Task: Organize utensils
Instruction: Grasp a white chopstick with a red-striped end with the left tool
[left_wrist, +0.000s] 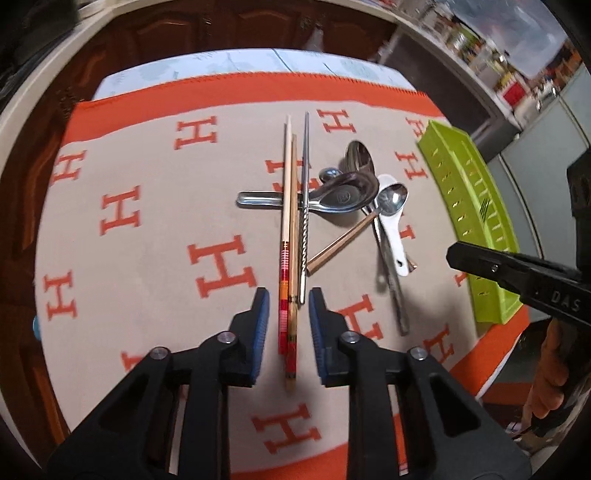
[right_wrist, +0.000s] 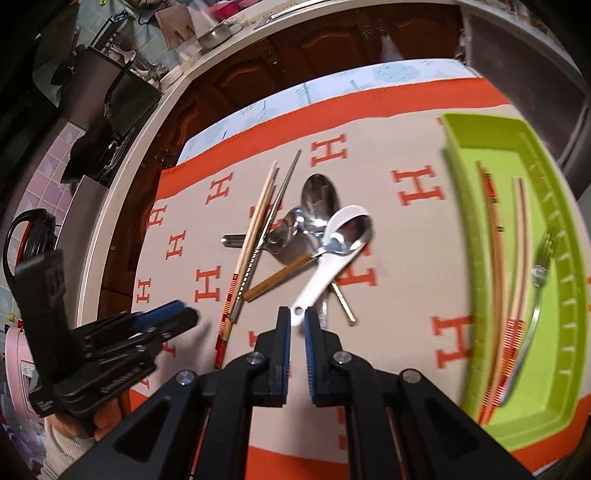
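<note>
In the left wrist view, the left tool (left_wrist: 289, 302) sits low at the frame's centre with its blue pads spread apart, straddling the near ends of three chopsticks (left_wrist: 291, 229) that run up the middle of the frame without being pinched. They lie across the handle of a steel ladle-shaped spoon (left_wrist: 332, 197). Right of it, a white ceramic spoon (left_wrist: 391, 229) lies in a pile with metal spoons. All rest on a beige cloth with orange H marks (left_wrist: 147, 221) covering the tabletop.

In the right wrist view, the right tool (right_wrist: 297, 319) is at lower centre, released, its pads flanking the white spoon's handle tip with gaps showing on both sides. The green tray (right_wrist: 476, 129) on the right of that frame holds two chopsticks (right_wrist: 496, 258) and a fork (right_wrist: 537, 291).
</note>
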